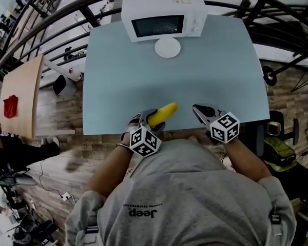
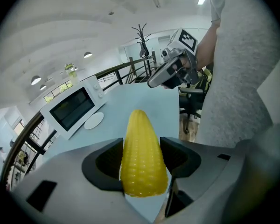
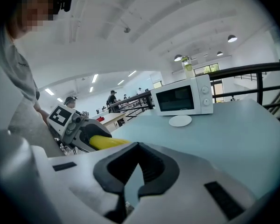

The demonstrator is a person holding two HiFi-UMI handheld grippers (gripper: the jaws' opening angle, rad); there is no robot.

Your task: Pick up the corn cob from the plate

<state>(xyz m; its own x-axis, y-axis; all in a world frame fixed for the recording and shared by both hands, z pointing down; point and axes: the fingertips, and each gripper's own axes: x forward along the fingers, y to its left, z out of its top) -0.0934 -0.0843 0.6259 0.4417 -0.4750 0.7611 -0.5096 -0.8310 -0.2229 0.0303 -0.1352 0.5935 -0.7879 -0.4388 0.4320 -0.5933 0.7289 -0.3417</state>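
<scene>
You stand at a pale blue table (image 1: 195, 86) with a white microwave (image 1: 163, 14) at its far edge, and a dark metal railing (image 3: 256, 68) runs beyond that edge. Left of the table lies wood-plank floor (image 1: 56, 111) with a light wooden side table (image 1: 20, 94); right of the table stands a dark chair (image 1: 275, 121). Above the table, round lamps (image 3: 232, 38) glow in a white arched ceiling (image 3: 144, 27).

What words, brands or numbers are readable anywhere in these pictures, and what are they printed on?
"Jeep": on the back of the person's grey sweatshirt, upside down in the head view.
Smaller line beside it: too small to read.
Cubes on the left hand-held gripper and right hand-held gripper: square patterns, no letters.
Microwave: nothing legible.
</scene>
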